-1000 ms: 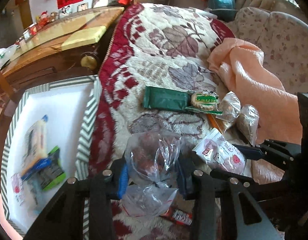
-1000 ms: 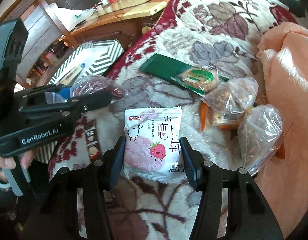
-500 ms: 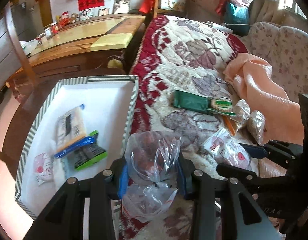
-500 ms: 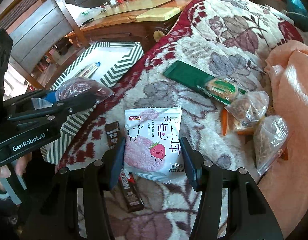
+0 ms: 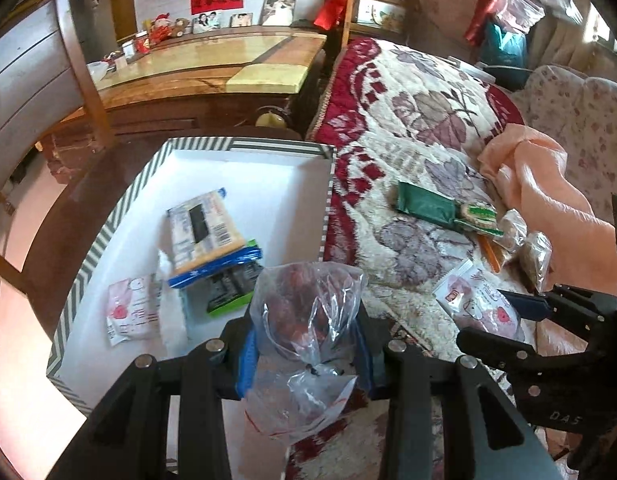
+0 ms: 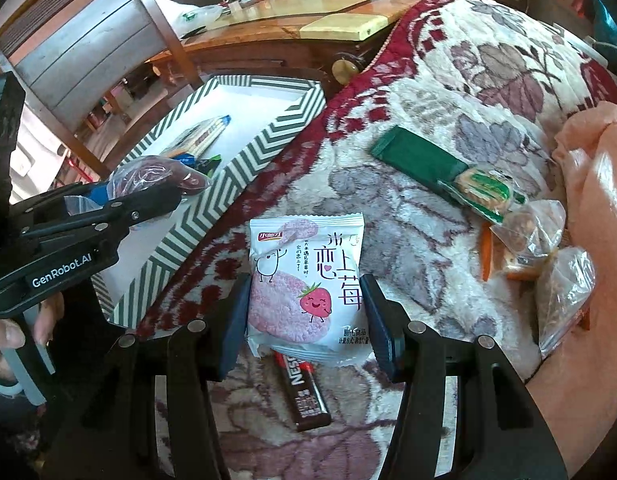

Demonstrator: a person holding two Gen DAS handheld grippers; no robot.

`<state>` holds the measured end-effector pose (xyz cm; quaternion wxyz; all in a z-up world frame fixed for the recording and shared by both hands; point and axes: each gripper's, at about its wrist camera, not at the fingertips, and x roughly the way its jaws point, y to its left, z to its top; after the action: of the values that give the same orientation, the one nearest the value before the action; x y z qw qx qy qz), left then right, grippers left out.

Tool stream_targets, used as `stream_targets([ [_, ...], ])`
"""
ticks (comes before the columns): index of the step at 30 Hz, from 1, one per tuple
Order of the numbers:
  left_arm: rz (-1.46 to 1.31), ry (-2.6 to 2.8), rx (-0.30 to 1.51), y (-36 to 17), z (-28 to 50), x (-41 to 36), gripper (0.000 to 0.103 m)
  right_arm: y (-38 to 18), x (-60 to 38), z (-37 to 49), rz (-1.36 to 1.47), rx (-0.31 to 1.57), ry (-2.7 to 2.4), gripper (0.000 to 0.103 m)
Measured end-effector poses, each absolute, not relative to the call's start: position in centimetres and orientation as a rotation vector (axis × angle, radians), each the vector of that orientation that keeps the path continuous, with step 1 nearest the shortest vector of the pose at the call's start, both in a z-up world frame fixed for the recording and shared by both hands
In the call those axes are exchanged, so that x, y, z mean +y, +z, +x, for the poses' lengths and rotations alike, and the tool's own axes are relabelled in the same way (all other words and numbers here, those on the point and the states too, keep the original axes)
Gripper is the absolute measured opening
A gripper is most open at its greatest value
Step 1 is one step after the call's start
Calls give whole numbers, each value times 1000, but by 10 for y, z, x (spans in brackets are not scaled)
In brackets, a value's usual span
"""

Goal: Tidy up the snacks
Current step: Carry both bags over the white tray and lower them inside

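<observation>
My left gripper [image 5: 306, 340] is shut on a clear plastic bag of dark red fruit [image 5: 308, 308], held above the near right corner of the white box with a green-striped rim [image 5: 108, 220]. From the right wrist view the same bag [image 6: 156, 174] hangs over the box's edge [image 6: 236, 168]. My right gripper [image 6: 306, 316] is shut on a white and pink strawberry rice-cracker packet [image 6: 304, 280], lifted above the floral blanket [image 6: 428, 240]. That packet [image 5: 480, 304] also shows at the right of the left wrist view. In the box lie a yellow and blue packet [image 5: 204, 236], a green pack [image 5: 224, 292] and a pink packet [image 5: 132, 312].
On the blanket [image 5: 408, 120] lie a green wrapper with a biscuit pack [image 6: 448, 172], two clear bags of nuts [image 6: 548, 264] and a brown Nescafe stick [image 6: 304, 392]. A peach cloth [image 5: 548, 200] lies at the right. A wooden sideboard [image 5: 212, 72] stands behind the box. A hand [image 6: 12, 336] holds the left gripper.
Both grippers have moved left toward the box with their snacks still gripped. The box now fills more of the left wrist view, and the brown stick has come into view under the cracker packet.
</observation>
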<state>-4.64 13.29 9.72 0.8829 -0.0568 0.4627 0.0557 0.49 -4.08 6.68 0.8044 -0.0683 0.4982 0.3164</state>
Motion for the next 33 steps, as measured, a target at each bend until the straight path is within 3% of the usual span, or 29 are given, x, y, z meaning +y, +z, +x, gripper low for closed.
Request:
stream_targets([
  [33,-246,300,986,76,-63,230,42,79,109,60,-283,1052,813,53],
])
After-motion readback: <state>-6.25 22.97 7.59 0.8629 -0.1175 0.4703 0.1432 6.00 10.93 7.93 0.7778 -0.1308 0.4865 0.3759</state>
